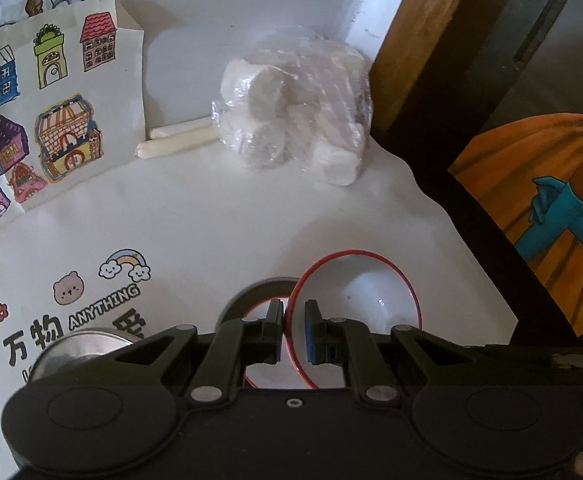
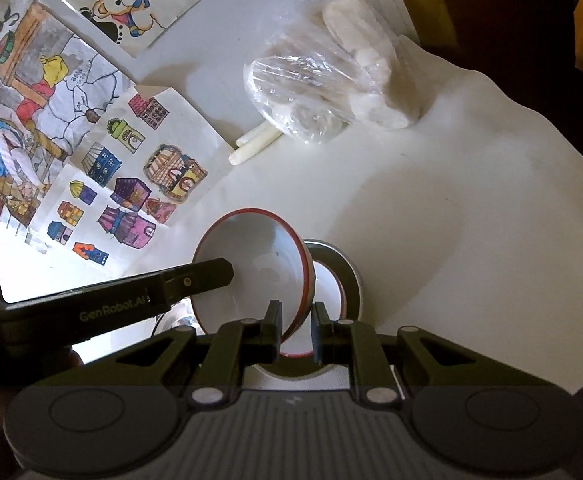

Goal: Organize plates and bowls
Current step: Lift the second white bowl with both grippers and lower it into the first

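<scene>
A white bowl with a red rim (image 1: 355, 300) is held tilted above the white table. My left gripper (image 1: 294, 320) is shut on its rim. The same bowl (image 2: 259, 272) shows in the right wrist view, where my right gripper (image 2: 296, 320) is shut on the opposite side of its rim. The left gripper's finger (image 2: 195, 276) reaches the bowl from the left. Below the bowl sit a second red-rimmed white bowl (image 2: 327, 284) and a grey metal plate (image 2: 353, 280); they also show in the left wrist view as the bowl (image 1: 261, 308) and the plate (image 1: 251, 292). A shiny steel dish (image 1: 79, 350) lies at lower left.
A clear plastic bag of white round pieces (image 1: 295, 112) and two white sticks (image 1: 179, 140) lie at the back of the table. Coloured children's drawings (image 1: 39, 112) lean along the wall at left. The table's edge (image 1: 451, 224) runs on the right, next to a wooden post (image 1: 415, 40).
</scene>
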`<state>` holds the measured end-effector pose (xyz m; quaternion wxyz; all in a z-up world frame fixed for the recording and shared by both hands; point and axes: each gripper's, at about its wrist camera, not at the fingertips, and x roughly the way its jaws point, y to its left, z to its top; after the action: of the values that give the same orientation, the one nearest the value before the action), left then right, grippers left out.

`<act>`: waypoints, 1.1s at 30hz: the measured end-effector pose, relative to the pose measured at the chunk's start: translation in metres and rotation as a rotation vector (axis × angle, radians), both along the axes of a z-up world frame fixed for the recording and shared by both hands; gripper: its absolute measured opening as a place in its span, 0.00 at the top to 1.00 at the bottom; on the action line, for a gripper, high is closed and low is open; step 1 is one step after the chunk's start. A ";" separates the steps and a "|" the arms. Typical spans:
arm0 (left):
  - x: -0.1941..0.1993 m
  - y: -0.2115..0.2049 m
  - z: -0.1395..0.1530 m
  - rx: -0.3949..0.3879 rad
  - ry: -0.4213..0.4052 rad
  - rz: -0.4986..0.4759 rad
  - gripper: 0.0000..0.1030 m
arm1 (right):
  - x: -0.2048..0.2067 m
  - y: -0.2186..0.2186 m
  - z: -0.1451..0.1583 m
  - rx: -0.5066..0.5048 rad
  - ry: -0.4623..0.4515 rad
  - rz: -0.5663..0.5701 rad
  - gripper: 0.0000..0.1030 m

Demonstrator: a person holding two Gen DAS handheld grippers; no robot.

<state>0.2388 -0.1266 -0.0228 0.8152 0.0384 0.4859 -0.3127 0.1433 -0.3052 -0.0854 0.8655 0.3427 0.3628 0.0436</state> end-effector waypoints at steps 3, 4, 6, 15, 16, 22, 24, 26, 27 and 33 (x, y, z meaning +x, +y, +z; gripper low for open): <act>-0.007 -0.001 0.002 -0.003 -0.003 -0.005 0.89 | -0.006 -0.003 0.000 -0.001 0.001 0.006 0.84; -0.009 -0.002 0.002 -0.004 -0.003 -0.007 0.89 | -0.008 -0.004 -0.001 0.000 0.002 0.007 0.84; -0.013 -0.003 0.002 -0.001 -0.005 -0.010 0.89 | -0.011 -0.005 -0.003 0.001 0.006 0.011 0.84; -0.021 -0.010 -0.002 0.009 0.004 -0.004 0.89 | -0.015 -0.011 -0.002 -0.008 0.020 0.039 0.84; -0.021 -0.011 -0.003 0.009 0.005 -0.002 0.89 | -0.015 -0.012 -0.002 -0.009 0.024 0.042 0.84; -0.017 -0.016 -0.005 0.007 0.021 0.008 0.89 | -0.008 -0.020 -0.003 -0.013 0.045 0.066 0.84; -0.015 -0.016 -0.008 0.004 0.032 0.015 0.89 | -0.004 -0.022 -0.004 -0.020 0.055 0.073 0.84; -0.013 -0.017 -0.011 0.005 0.046 0.025 0.88 | 0.001 -0.023 -0.004 -0.029 0.067 0.087 0.84; -0.012 -0.017 -0.013 0.005 0.054 0.030 0.88 | 0.004 -0.024 -0.005 -0.034 0.075 0.097 0.84; -0.006 -0.015 -0.024 0.014 0.094 0.070 0.88 | 0.021 -0.026 -0.007 -0.052 0.114 0.159 0.84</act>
<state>0.2332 -0.1416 -0.0463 0.8016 0.0125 0.5270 -0.2819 0.1648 -0.3311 -0.0927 0.8458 0.2922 0.4385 0.0833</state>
